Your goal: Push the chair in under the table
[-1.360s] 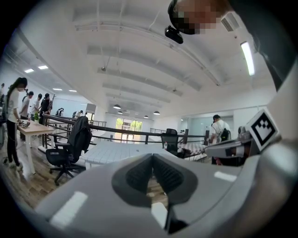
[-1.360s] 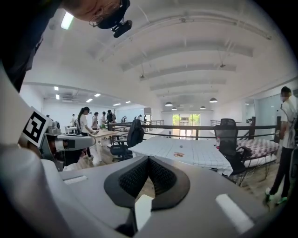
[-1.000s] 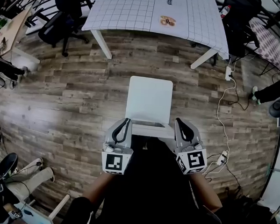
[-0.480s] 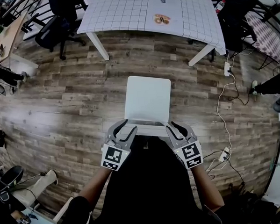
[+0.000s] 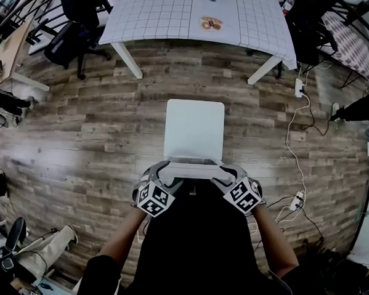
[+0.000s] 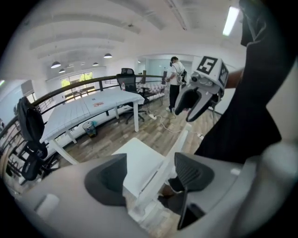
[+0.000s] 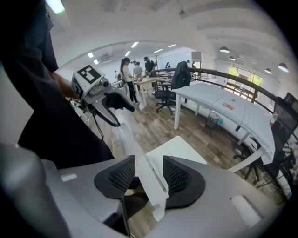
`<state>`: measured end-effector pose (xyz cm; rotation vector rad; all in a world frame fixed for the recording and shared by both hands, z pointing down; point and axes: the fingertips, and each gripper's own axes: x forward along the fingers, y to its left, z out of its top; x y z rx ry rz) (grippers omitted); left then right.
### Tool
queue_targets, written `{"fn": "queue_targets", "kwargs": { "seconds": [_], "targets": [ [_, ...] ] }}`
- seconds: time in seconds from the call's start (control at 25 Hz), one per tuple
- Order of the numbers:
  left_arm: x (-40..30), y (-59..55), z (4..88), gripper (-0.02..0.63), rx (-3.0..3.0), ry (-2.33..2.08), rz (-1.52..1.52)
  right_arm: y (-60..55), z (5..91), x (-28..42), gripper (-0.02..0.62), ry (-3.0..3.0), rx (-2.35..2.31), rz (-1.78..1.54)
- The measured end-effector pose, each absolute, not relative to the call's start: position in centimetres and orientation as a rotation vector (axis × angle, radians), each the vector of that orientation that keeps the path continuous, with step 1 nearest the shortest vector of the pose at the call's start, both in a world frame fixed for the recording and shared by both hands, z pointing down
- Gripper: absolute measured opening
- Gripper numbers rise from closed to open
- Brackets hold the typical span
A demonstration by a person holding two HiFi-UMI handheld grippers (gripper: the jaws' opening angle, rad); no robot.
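A white chair [image 5: 195, 127] stands on the wood floor, its seat toward the white grid-top table [image 5: 173, 17] and clear of it. Its backrest rail [image 5: 194, 171] is nearest me. My left gripper [image 5: 166, 172] straddles the rail's left end and my right gripper [image 5: 225, 173] its right end. Both sets of jaws have just been opening. In the left gripper view the rail [image 6: 160, 165] passes between the spread pads of the left gripper [image 6: 149, 174], touching neither. In the right gripper view the rail [image 7: 150, 174] lies between the pads of the right gripper [image 7: 151, 177], the left pad apart from it.
Black office chairs [image 5: 76, 30] stand left of the table. A power strip [image 5: 298, 89] and white cables [image 5: 292, 149] lie on the floor at right. A small round thing [image 5: 209, 23] rests on the table. People stand far off [image 6: 176, 86].
Both grippers came down from above the backrest onto the ends of its top rail, tipped downward, and their jaws went from shut to spread.
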<state>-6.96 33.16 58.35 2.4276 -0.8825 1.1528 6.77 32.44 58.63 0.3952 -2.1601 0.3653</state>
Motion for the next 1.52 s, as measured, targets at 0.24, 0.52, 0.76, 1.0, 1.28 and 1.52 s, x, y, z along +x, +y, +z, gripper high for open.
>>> {"fn": "queue_targets", "kwargs": {
  "seconds": [0.24, 0.52, 0.76, 1.0, 1.28, 1.52],
  "targets": [
    [-6.6, 33.5, 60.8, 0.345, 2.461, -0.761, 1.318, 33.6, 62.0, 6.5, 0.230, -2.077, 0.265, 0.297],
    [-5.3, 34.9, 64.5, 0.360, 2.447, -0.601, 1.441, 35.4, 65.9, 6.6, 0.244, -1.974, 0.158, 0.190],
    [-5.9, 36.7, 68.1, 0.360, 2.409, -0.462, 1.545, 36.3, 68.8, 6.4, 0.245, -1.873, 0.134, 0.084],
    [-4.9, 36.8, 70.6, 0.360, 2.398, -0.347, 1.698, 36.2, 71.5, 6.8, 0.245, -1.821, 0.068, 0.025],
    [-4.2, 36.9, 71.5, 0.360, 2.399, -0.282, 1.761, 36.4, 72.9, 6.3, 0.239, -1.757, 0.016, -0.053],
    [-2.7, 37.6, 72.5, 0.357, 2.409, -0.213, 1.768, 36.1, 73.2, 5.9, 0.230, -1.741, 0.009, -0.078]
  ]
}}
